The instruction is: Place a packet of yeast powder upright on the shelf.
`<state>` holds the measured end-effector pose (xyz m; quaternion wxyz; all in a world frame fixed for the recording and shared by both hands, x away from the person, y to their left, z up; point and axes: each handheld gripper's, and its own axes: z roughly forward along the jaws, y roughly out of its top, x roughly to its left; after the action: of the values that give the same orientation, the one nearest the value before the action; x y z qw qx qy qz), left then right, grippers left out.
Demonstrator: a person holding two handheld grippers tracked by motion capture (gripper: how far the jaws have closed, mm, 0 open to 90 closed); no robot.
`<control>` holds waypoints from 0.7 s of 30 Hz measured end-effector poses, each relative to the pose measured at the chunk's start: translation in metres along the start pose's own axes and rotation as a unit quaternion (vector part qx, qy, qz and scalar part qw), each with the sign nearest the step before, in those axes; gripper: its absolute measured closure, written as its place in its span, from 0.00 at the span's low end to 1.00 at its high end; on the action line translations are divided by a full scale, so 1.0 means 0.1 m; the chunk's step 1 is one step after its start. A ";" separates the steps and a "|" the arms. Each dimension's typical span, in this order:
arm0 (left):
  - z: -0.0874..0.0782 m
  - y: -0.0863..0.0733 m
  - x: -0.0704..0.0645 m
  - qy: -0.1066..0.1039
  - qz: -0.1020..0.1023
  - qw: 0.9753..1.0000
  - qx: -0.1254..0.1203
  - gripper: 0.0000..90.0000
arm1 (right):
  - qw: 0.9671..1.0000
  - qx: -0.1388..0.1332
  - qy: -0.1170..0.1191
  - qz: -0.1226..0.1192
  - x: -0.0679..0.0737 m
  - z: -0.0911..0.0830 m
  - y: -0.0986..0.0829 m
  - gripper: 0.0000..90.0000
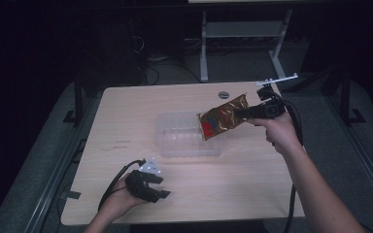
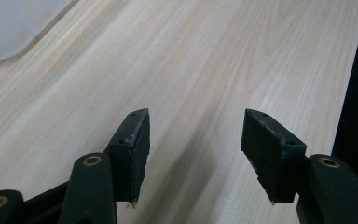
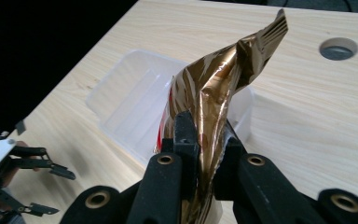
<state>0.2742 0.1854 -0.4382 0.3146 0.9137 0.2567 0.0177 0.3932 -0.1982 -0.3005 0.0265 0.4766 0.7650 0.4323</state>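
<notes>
Table [image 1: 126,126]: pale wood-grain top, smooth, matt. Container [image 1: 175,138]: clear plastic, faintly frosted, ribbed. Packet [image 1: 222,116]: crinkled gold foil, glossy, red print. Right gripper [image 3: 209,140] and left gripper [image 2: 193,154]: matt black plastic, brass-coloured eyelets.

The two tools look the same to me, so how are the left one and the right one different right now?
The left tool is open with nothing between its jaws, while the right tool is shut on a gold foil packet. The left tool sits low near the table's front edge; the right tool is raised, holding the packet over the clear plastic tub. Both are black, two-jawed, cabled and hand-held.
</notes>
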 end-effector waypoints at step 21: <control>0.00 0.00 0.01 0.000 0.001 1.000 0.001 0.46 | 1.000 0.003 -0.014 -0.003 0.07 0.04 -0.01 0.84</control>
<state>0.2746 0.1859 -0.4383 0.3138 0.9143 0.2555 0.0177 0.3904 -0.1903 -0.3015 0.0369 0.4802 0.7675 0.4231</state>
